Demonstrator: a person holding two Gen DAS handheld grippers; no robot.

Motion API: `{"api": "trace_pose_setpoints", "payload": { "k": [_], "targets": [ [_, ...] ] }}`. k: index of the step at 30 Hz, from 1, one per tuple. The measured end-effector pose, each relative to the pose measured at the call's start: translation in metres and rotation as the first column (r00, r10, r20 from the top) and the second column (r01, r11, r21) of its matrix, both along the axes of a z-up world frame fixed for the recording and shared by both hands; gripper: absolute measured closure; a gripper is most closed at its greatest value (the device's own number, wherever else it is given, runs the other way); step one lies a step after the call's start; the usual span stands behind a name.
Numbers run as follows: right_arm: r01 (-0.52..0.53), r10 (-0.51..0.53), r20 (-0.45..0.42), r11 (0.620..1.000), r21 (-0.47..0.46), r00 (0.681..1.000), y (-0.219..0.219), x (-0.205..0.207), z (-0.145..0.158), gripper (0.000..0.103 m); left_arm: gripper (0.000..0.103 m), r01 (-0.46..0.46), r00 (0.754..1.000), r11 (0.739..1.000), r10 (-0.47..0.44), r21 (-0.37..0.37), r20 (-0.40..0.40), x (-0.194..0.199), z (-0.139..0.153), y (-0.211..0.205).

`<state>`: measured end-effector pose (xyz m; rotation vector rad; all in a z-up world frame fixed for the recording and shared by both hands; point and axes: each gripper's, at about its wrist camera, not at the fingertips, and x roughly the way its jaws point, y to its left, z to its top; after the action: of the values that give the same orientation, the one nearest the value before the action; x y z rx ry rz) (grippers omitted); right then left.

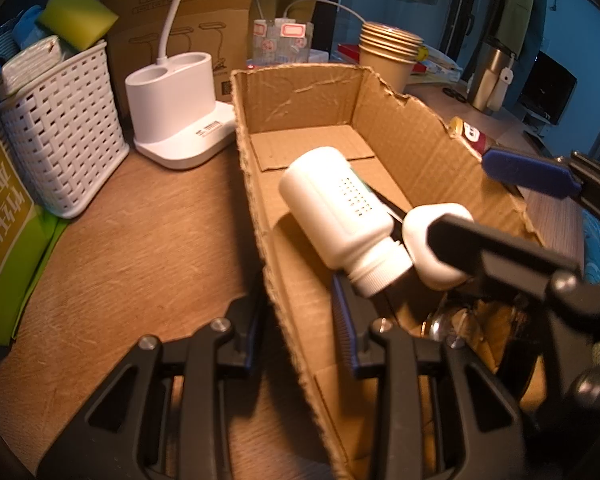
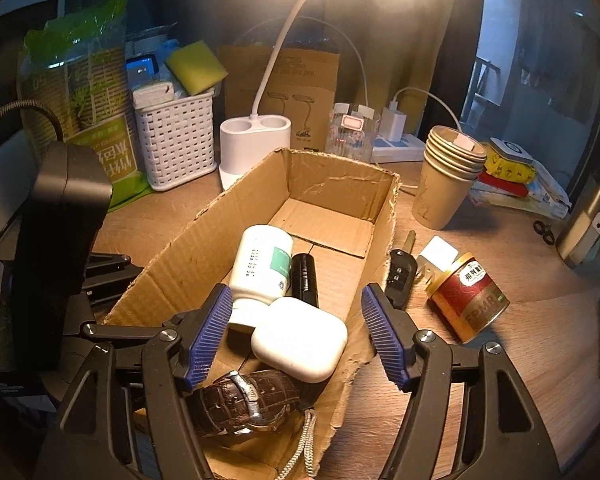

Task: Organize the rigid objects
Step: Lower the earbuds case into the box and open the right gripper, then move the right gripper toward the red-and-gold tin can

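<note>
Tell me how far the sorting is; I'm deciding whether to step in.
Done: pill bottle, flashlight, earbud case and wristwatch lie in the cardboard box. In hand: left gripper clamps the box wall; right gripper stands open over the case. Left: car key, charger plug, tin can.

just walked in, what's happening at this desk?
A person with two handheld grippers is sorting small items into a cardboard box. The left gripper is clamped on the box's side wall. The right gripper stands open above a white earbud case lying in the box beside a white bottle, flashlight and watch. A car key and tin remain outside.
</note>
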<state>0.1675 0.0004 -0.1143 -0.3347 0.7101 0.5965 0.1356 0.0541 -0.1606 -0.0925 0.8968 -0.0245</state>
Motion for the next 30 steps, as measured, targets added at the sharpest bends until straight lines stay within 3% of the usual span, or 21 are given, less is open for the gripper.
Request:
{"api": "trace_pose_setpoints", "payload": {
  "k": [20,30],
  "targets": [
    [0.090,-0.091,0.023,0.994,0.059,0.996,-0.033,0.011,0.018,0.033,0.070,0.000,1.000,1.000,0.000,0.000,0.000,0.000,0.000,0.000],
    [0.183,-0.186,0.025,0.979,0.088,0.982,-0.064,0.025,0.021,0.033,0.070,0.000,1.000,1.000,0.000,0.000,0.000,0.000,0.000,0.000]
  ]
}}
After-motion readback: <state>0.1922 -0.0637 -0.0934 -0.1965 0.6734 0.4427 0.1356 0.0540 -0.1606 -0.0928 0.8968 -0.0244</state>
